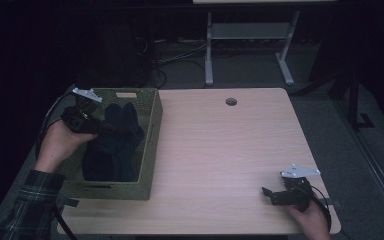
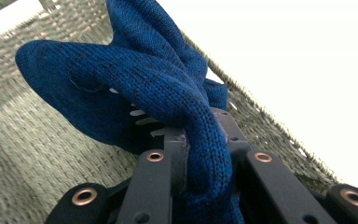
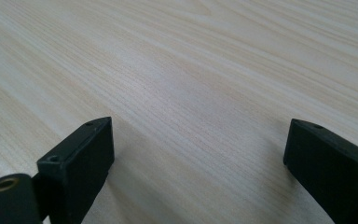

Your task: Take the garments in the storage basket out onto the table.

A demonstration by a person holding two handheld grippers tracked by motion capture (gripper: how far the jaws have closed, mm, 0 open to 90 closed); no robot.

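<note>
Left tongs are clamping a blue knit garment inside the woven basket at the tabletop's left edge, seemingly lifting it out. Right tongs are resting apart, near the front right corner. Next, the garment likely needs clearing the rim.

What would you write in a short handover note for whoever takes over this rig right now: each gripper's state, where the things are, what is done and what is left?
Left gripper: shut on a fold of the blue knitted cloth, held over the basket.
Right gripper: open, nothing between its jaws, low over the bare table near its front right corner.
Done: the cloth is gripped and partly lifted; most of it hangs inside the basket.
Left: probably bring the cloth fully out and set it on the table, perhaps with the right gripper's help.
</note>
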